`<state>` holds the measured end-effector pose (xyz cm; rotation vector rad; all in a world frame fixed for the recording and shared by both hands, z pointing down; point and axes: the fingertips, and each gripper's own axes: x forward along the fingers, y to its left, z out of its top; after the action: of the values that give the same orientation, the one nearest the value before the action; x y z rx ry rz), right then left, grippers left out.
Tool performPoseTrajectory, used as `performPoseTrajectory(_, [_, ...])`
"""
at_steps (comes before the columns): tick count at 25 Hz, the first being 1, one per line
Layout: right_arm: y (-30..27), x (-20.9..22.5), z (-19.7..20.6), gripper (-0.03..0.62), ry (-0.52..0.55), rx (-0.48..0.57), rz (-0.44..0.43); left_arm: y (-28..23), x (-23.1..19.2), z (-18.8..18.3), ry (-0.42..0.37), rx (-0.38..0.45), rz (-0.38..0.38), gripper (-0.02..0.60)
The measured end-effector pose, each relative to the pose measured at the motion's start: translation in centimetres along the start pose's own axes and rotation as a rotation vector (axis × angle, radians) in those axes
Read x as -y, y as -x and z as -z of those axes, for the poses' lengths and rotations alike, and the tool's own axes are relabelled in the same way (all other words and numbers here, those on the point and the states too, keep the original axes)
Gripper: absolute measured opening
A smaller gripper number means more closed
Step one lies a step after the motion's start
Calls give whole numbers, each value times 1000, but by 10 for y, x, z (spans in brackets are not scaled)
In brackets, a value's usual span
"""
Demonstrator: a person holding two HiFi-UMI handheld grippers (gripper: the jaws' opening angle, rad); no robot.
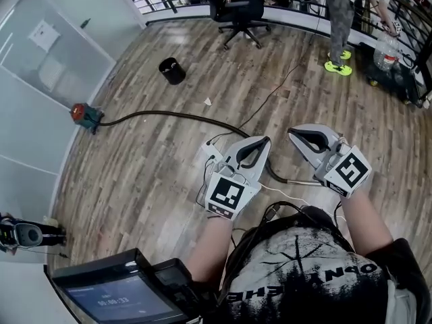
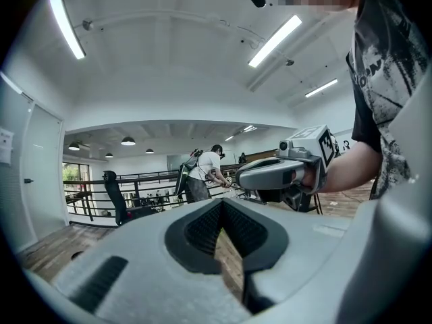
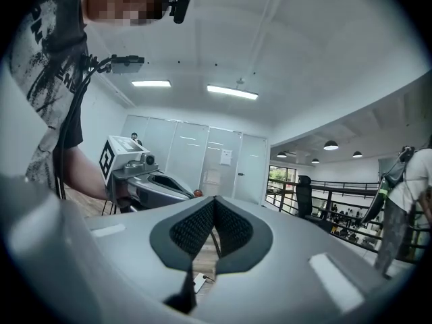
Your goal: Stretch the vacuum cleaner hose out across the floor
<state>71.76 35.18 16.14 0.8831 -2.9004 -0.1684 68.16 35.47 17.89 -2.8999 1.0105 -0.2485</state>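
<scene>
A red and green vacuum cleaner (image 1: 84, 113) sits on the wood floor by the glass wall at the left. Its dark hose (image 1: 175, 115) runs right from it, curves down under my left gripper and ends in a metal tube (image 1: 304, 182) below my right gripper. Both grippers hang above the floor over that end of the hose, tips pointing away from me. The left gripper (image 1: 261, 142) (image 2: 221, 203) is shut with nothing between its pads. The right gripper (image 1: 293, 133) (image 3: 214, 200) is shut and empty too. Neither touches the hose.
A black bin (image 1: 172, 70) stands beyond the hose, with an office chair (image 1: 239, 12) and a railing behind it. A person in neon shoes (image 1: 341, 19) stands far right beside a cart with a water bottle (image 1: 386, 52). Thin cables (image 1: 270, 96) cross the floor. A screen (image 1: 115, 292) is near left.
</scene>
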Motion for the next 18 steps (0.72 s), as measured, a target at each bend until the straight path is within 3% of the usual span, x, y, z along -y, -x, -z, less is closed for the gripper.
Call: performPoseTrajectory(18, [-9,4,5,6,-46,6,9,-13,-5,3,44,-12,6,5])
